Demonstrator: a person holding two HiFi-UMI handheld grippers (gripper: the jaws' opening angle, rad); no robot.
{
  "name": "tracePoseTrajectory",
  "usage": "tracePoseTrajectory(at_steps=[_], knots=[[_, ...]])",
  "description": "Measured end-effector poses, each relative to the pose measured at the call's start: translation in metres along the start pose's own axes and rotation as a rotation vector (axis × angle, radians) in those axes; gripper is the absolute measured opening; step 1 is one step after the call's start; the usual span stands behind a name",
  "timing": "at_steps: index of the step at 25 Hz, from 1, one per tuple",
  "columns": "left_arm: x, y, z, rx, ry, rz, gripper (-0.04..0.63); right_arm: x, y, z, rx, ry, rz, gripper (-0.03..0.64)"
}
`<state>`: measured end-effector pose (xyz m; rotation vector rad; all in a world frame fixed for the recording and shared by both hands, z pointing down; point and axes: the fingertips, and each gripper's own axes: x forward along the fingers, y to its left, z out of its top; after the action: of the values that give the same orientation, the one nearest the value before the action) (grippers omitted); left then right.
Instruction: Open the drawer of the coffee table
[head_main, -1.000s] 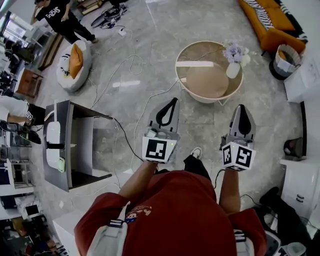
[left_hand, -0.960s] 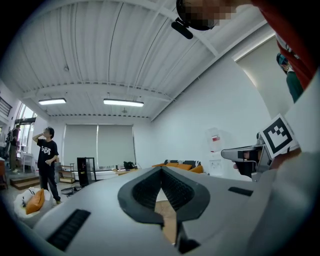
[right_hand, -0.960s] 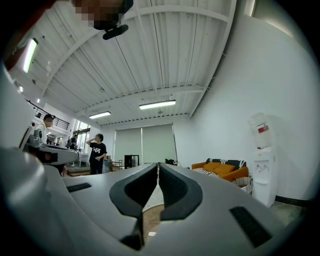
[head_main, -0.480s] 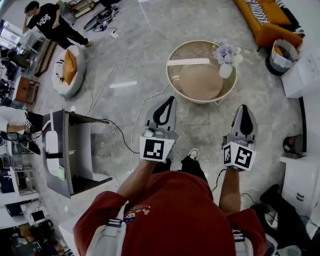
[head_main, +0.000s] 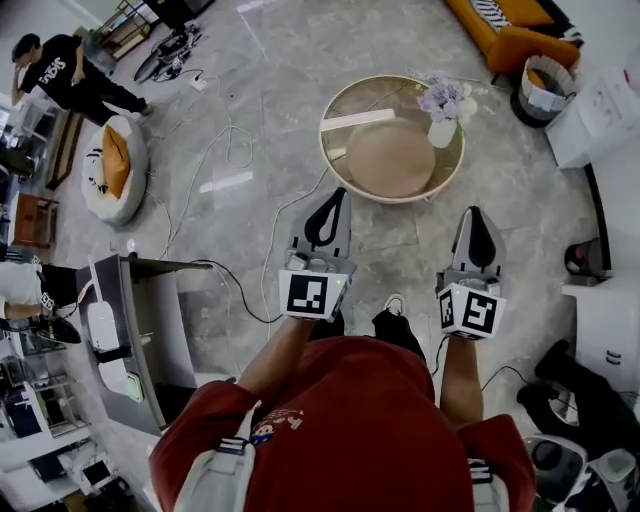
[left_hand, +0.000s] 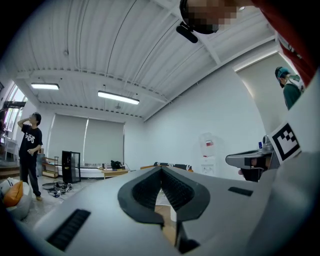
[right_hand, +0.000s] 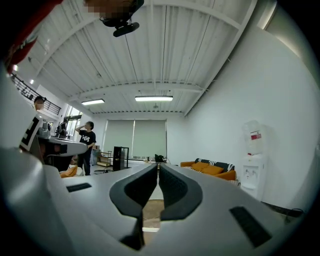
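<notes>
Looking steeply down from the head: round coffee table (head_main: 390, 160) on a grey stone floor (head_main: 250, 100), straight ahead, between the lines of the 2 tongs. Tip of the left tongs (head_main: 341, 194) close to the table's near rim in the picture. Tip of the right tongs (head_main: 477, 212) off to the table's right, apart from it. Both level, touching nothing. No view clear enough to pick out the drawer.

On the tabletop: white vase (head_main: 441, 132) holding pale purple flowers (head_main: 438, 98), upright near the far right edge. Also 1 white strip (head_main: 358, 119), flat at the far left. Round basket (head_main: 545, 88) beside the orange sofa (head_main: 505, 30), contents too small to tell.

Only from above: red shirt (head_main: 350, 420) of the wearer, cables (head_main: 215, 150) across the floor, open dark cabinet (head_main: 150, 320) at left.

Only from the gripper views: white ribbed ceiling (right_hand: 165, 55), strip lamps (right_hand: 153, 98), drawn blinds (right_hand: 135, 139), water dispenser (right_hand: 251, 150) by the right wall. Standing person in black (head_main: 70, 75) in all 3 views.

Left gripper view: tips meeting, a hollow behind them, clenched on nothing. Right gripper view: jaws side by side, clenched, nothing between.
</notes>
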<state>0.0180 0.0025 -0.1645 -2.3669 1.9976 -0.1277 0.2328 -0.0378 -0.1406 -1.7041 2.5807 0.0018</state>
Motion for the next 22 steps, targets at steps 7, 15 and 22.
tracePoseTrajectory(at_steps=[7,15,22], knots=[[-0.005,0.094,-0.011,0.023,-0.001,-0.085,0.014,0.027,0.079,0.003,-0.035,0.016,-0.121,0.025],[0.003,0.165,-0.043,-0.038,0.037,-0.157,0.014,0.054,0.136,0.002,0.014,0.018,-0.207,0.025],[0.010,0.177,-0.082,0.000,0.073,-0.131,0.014,0.073,0.145,-0.040,0.015,0.060,-0.164,0.025]])
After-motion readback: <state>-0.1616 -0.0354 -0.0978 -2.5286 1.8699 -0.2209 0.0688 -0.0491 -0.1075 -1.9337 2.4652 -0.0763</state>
